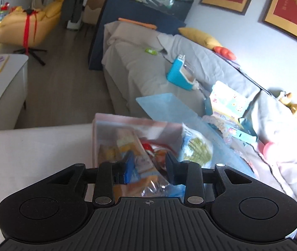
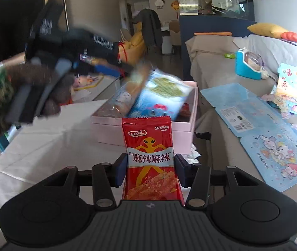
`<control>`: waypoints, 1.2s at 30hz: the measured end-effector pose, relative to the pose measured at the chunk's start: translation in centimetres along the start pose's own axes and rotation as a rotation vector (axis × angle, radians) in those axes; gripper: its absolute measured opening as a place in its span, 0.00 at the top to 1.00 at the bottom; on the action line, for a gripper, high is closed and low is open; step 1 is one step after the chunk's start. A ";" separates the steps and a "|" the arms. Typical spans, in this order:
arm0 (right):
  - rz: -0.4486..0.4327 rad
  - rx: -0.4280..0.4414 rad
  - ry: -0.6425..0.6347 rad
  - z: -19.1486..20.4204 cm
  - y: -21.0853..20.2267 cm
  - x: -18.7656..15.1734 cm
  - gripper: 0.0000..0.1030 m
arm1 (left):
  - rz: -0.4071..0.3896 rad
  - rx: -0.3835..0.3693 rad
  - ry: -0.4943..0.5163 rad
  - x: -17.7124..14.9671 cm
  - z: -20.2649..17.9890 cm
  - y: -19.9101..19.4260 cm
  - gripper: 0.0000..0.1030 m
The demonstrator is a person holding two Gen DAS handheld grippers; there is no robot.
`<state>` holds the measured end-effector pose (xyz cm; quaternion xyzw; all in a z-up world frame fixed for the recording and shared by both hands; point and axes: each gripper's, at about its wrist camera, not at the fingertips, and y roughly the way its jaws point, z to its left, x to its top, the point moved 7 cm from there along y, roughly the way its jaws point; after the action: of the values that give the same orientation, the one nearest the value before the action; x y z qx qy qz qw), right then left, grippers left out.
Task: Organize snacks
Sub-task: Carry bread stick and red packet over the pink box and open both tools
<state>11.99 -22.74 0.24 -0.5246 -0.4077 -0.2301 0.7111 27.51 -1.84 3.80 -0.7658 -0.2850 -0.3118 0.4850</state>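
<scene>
Living-room clutter frames the left wrist view: a grey-covered sofa (image 1: 148,67) runs far right with red framed prints above it, and a white-clothed desk (image 1: 33,152) carries a pale pink rectangular cardboard box (image 1: 98,129) holding several blurred snack packets, among them a light blue and white bag with a green panel (image 1: 196,148). The left gripper (image 1: 148,167) hangs over the box with a clear crinkled wrapper between its blue pads; whether it is clamped or merely close, I cannot tell. No writing is legible here. From the right wrist view, the right gripper (image 2: 151,167) is closed on a red foil snack packet (image 2: 150,159) showing an orange alien figure, the large characters 麻辣麻辣, 卫龙 beside them and 乐享装 at top right. It sits just near of the box (image 2: 148,131), not yet inside. By my judgement the sorting is partly done: some snacks are boxed, this red packet remains to go in.
</scene>
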 end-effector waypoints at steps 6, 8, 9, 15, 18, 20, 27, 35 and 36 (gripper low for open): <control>-0.054 0.008 -0.022 -0.3 3.2 6.6 0.54 | 0.042 0.069 0.135 -1.9 0.6 1.1 0.63; -0.057 -0.012 -0.005 -0.7 6.1 9.6 0.54 | 0.038 0.051 0.114 -1.9 0.8 1.3 0.61; -0.060 -0.035 -0.003 -1.0 7.9 10.9 0.54 | 0.040 0.041 0.096 -1.9 1.0 1.5 0.61; 0.153 -0.006 0.130 -2.5 19.2 11.1 0.54 | 0.026 0.045 0.122 -2.4 0.9 2.0 0.60; 0.127 -0.023 0.103 -2.2 19.8 10.2 0.52 | 0.026 0.044 0.117 -2.3 0.9 2.0 0.60; 0.117 -0.022 0.096 -1.9 18.9 9.9 0.45 | 0.018 0.045 0.112 -2.3 1.0 1.8 0.60; -0.006 -0.048 0.096 -1.9 12.3 10.3 0.30 | -0.027 0.095 0.161 -2.9 0.3 -0.8 0.61; 0.067 -0.042 0.028 1.5 6.2 3.6 0.28 | -0.023 0.156 0.126 -9.8 0.8 -8.8 0.61; 0.085 -0.036 0.023 2.2 5.7 2.4 0.27 | -0.002 0.187 0.138 -11.7 0.9 -9.6 0.61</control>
<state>16.88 -18.52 -0.76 -0.5514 -0.3727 -0.2133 0.7153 13.08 0.95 0.14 -0.6937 -0.2795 -0.3360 0.5725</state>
